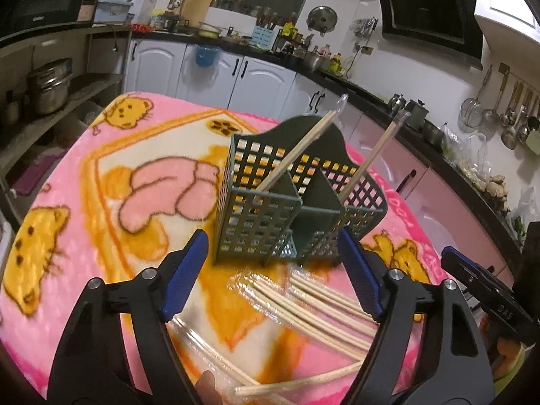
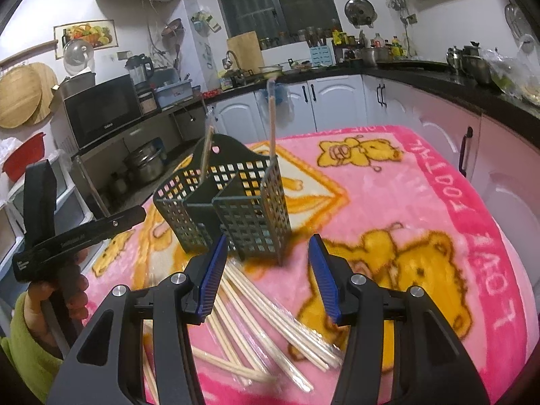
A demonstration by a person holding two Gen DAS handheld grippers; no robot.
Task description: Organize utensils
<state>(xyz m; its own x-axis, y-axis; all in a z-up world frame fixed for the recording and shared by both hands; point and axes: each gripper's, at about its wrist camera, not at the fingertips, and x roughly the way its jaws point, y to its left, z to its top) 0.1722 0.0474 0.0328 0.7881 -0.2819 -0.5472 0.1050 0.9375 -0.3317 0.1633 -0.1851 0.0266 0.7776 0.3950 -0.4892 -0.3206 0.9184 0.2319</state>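
Observation:
A dark green lattice utensil caddy (image 1: pixel 266 216) stands upright on the pink blanket; it also shows in the right wrist view (image 2: pixel 243 209). One wrapped chopstick pair (image 1: pixel 297 148) leans in its left compartment and another (image 1: pixel 374 155) in its right one. Several wrapped chopstick pairs (image 1: pixel 314 303) lie loose in front of the caddy, also in the right wrist view (image 2: pixel 270 317). My left gripper (image 1: pixel 273 270) is open and empty, above the loose chopsticks. My right gripper (image 2: pixel 266 270) is open and empty, just short of the caddy.
The pink bear-print blanket (image 1: pixel 101 175) covers the table. White cabinets (image 1: pixel 216 74) and a cluttered dark counter stand behind. The left tool and hand (image 2: pixel 67 236) show at the left of the right wrist view; the right tool (image 1: pixel 486 290) shows at the right of the left view.

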